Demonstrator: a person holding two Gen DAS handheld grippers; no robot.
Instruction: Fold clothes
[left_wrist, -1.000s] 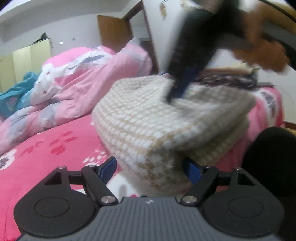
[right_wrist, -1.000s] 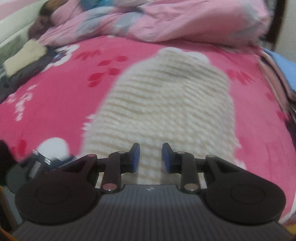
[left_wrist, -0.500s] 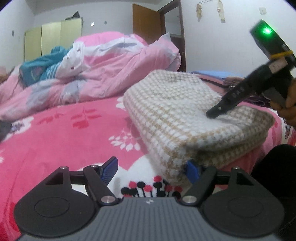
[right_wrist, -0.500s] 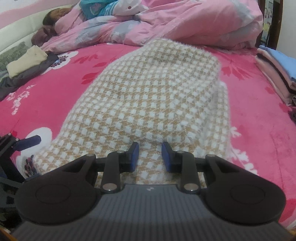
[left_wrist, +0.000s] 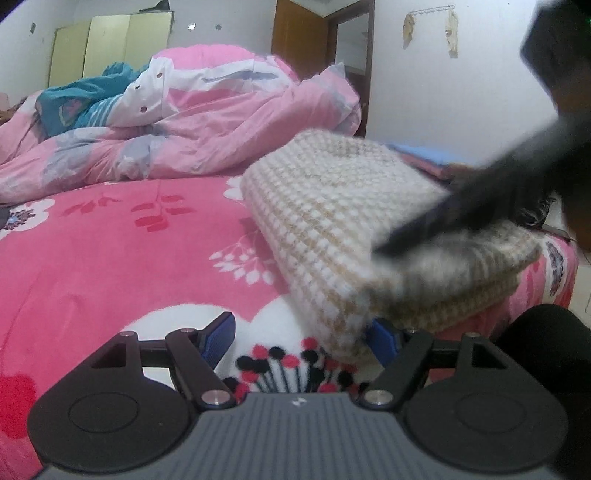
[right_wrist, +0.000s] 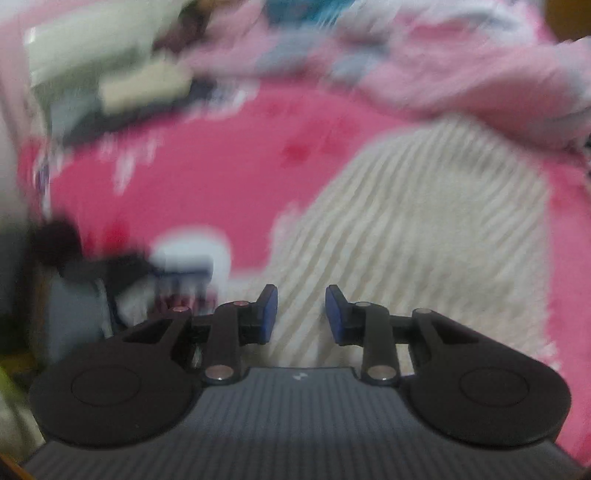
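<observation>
Presently: folded checked knit on the bed, both tools released, final tidying step judged in hand.

Left tool (left_wrist: 301, 338) stands wide and empty at the near corner of the beige-and-white knit garment (left_wrist: 332, 221); its right pad sits against the corner, whether touching I cannot tell, nothing gripped. Right tool (right_wrist: 301, 314) is narrowly parted with nothing between the pads, hovering over the near edge of the garment; its view is blurred. The garment lies as a thick folded block near the near right edge of the bed. Judgement: folding looks nearly done; next calls for squaring the edges or lifting the block aside. Pink floral bedsheet (left_wrist: 110, 258) underneath, rumpled pink duvet (left_wrist: 221, 122) beyond, yellow wardrobe (left_wrist: 110, 48) and brown door (left_wrist: 299, 37) at the far wall.
</observation>
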